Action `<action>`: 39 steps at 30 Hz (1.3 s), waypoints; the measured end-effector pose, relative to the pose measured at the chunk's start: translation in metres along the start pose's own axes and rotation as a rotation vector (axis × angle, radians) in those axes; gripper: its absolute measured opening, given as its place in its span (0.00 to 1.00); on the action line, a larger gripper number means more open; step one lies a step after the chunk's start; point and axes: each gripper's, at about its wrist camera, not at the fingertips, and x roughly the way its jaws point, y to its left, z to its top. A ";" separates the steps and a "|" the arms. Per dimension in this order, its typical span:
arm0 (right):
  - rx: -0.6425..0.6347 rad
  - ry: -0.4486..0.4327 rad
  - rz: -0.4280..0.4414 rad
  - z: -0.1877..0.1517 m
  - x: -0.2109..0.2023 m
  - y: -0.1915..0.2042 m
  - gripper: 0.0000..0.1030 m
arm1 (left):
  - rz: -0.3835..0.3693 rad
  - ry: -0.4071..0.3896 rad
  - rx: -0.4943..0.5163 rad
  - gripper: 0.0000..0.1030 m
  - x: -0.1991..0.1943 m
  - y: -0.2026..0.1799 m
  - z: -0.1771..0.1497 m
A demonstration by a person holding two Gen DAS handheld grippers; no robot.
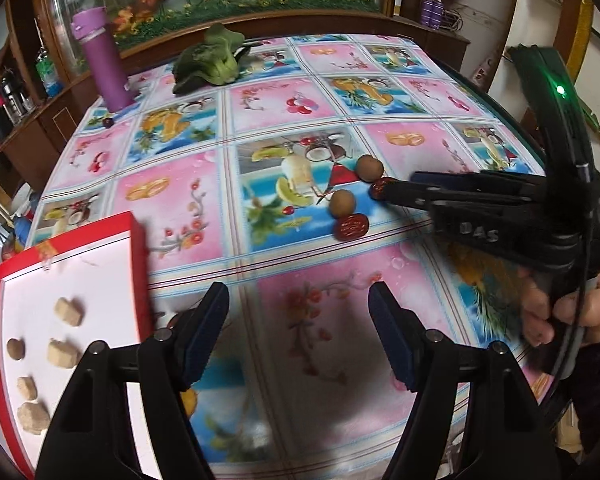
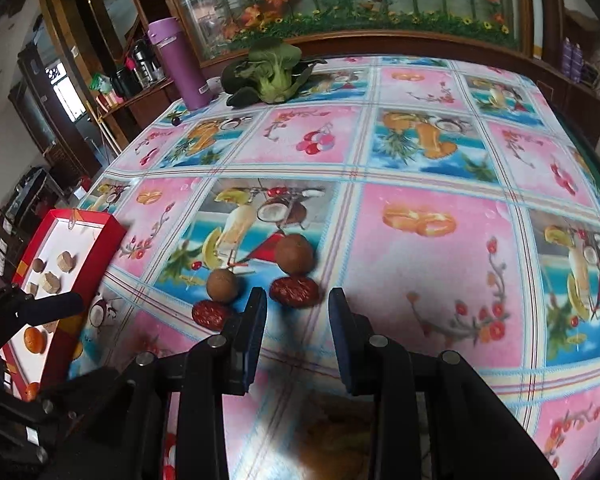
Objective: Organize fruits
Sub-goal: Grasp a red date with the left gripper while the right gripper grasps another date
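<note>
Two brown longans [image 2: 294, 254] [image 2: 222, 286] and two red dates [image 2: 294, 290] [image 2: 210, 314] lie together on the fruit-print tablecloth. My right gripper [image 2: 298, 300] is open, its tips low over the cloth, and the nearer date sits just ahead of the gap. From the left wrist view, that right gripper [image 1: 384, 192] reaches in from the right and touches a date [image 1: 378, 189]; beside it lie the longans [image 1: 369, 168] [image 1: 342, 203] and the other date [image 1: 351, 227]. My left gripper [image 1: 298, 300] hangs open and holds nothing, next to the red box [image 1: 138, 264].
The red box [image 2: 104, 252] has a white floor with beige chunks, a longan and oranges [image 2: 34, 338]. At the table's far side stand a purple bottle [image 1: 104, 64], a leafy green vegetable [image 1: 210, 60] and a small dark fruit [image 1: 108, 122]. A hand [image 1: 572, 312] holds the right gripper.
</note>
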 end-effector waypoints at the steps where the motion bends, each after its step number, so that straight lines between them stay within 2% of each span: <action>1: -0.014 0.002 -0.008 0.001 0.003 0.002 0.30 | 0.002 0.002 0.000 0.71 0.002 -0.001 0.001; 4: -0.032 0.026 -0.025 0.004 0.015 0.007 0.30 | -0.006 0.011 -0.006 0.71 0.006 -0.003 0.004; 11: -0.058 0.011 -0.043 0.002 0.015 0.004 0.28 | -0.028 0.020 -0.003 0.71 0.019 -0.013 0.012; 14: -0.032 0.016 -0.056 -0.002 0.007 -0.008 0.28 | -0.039 0.026 -0.010 0.71 0.028 -0.017 0.017; 19: 0.035 0.012 -0.029 -0.011 -0.005 -0.029 0.28 | -0.065 0.023 -0.025 0.69 0.041 -0.020 0.026; 21: 0.048 0.013 -0.022 -0.012 -0.006 -0.031 0.28 | -0.076 0.031 -0.035 0.59 0.049 -0.021 0.029; 25: 0.047 0.015 -0.024 -0.011 -0.006 -0.030 0.29 | -0.083 0.035 -0.039 0.55 0.060 -0.024 0.031; 28: 0.048 0.014 -0.024 -0.011 -0.005 -0.030 0.29 | -0.089 0.019 -0.026 0.46 0.062 -0.026 0.034; 30: 0.048 0.014 -0.024 -0.011 -0.005 -0.030 0.29 | -0.090 0.014 -0.030 0.35 0.062 -0.027 0.035; 32: 0.049 0.014 -0.024 -0.011 -0.005 -0.030 0.29 | -0.097 0.010 -0.028 0.28 0.062 -0.028 0.035; 39: 0.061 0.006 -0.010 -0.013 -0.006 -0.030 0.29 | -0.100 -0.015 -0.064 0.28 0.052 -0.023 0.027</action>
